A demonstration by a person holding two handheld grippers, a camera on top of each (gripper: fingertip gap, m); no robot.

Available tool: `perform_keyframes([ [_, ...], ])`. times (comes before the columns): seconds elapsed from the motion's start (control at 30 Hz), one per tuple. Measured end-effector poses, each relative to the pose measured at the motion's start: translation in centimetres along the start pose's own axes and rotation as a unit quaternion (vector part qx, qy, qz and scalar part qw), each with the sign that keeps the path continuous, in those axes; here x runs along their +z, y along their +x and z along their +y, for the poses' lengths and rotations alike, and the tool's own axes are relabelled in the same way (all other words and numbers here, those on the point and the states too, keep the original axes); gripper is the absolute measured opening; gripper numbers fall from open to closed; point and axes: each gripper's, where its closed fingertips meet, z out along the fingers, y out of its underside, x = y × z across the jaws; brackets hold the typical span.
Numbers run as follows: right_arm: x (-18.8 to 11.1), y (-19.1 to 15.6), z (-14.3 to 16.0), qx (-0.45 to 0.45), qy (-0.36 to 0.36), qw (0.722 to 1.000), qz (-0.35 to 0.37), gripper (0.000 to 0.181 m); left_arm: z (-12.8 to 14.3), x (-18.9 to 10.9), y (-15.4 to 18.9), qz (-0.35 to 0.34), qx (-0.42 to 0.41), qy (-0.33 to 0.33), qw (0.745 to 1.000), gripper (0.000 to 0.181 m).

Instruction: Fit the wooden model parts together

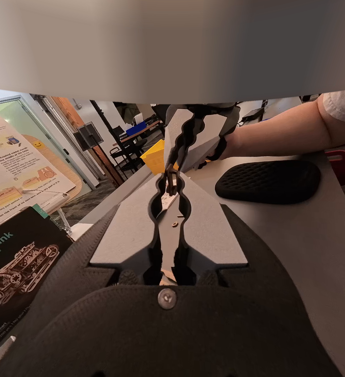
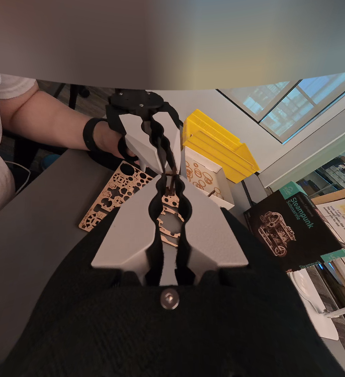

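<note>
Wooden part [image 1: 170, 181] clenched tip to tip by the left gripper [image 1: 170, 177] and right gripper [image 2: 169, 179].
White tray [image 2: 226, 183] holds wooden rings beside the yellow bin [image 2: 228, 155] at the table's [image 2: 45, 204] far edge.

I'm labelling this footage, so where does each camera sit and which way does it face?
Left wrist view: on the left gripper, looking along its fingers at the right gripper opposite; a forearm shows.
Right wrist view: on the right gripper, facing the left gripper; an arm shows.
Both share the wooden part, yellow bin and black box.
</note>
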Motion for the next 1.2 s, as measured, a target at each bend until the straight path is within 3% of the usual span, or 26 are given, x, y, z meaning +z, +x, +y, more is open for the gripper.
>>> perform_keyframes([
  [0.23,0.0,0.6,0.0,0.056,0.017,0.998,-0.018,0.006,-0.2,0.2,-0.4,0.004,-0.037,0.014,0.999,0.009],
  [0.4,0.0,0.4,0.7,0.060,-0.007,0.998,-0.029,0.006,0.2,0.3,-0.4,-0.027,0.018,0.001,0.999,0.009],
  [0.6,-0.2,0.2,1.0,0.113,-0.005,0.992,-0.063,0.006,0.5,0.4,-0.3,-0.016,-0.003,-0.003,1.000,0.013],
  [0.87,-0.2,0.4,1.5,0.102,-0.021,0.993,-0.057,0.001,0.8,0.4,-0.2,-0.005,-0.010,-0.013,1.000,0.008],
  [0.93,-0.1,0.4,1.6,0.099,-0.021,0.993,-0.057,0.001,0.7,0.3,0.0,0.003,-0.014,-0.007,1.000,0.000],
  [1.03,-0.3,0.3,1.7,0.060,-0.030,0.996,-0.050,0.000,0.5,0.3,0.1,0.003,-0.008,0.000,1.000,0.006],
  [1.1,-0.3,-0.3,1.8,0.054,-0.035,0.996,-0.068,0.000,0.5,0.4,0.0,0.002,-0.016,0.000,1.000,0.023],
  [1.2,-0.1,-1.0,2.4,0.040,-0.057,0.994,-0.084,0.000,0.5,0.5,0.8,0.020,0.002,-0.002,1.000,0.016],
])
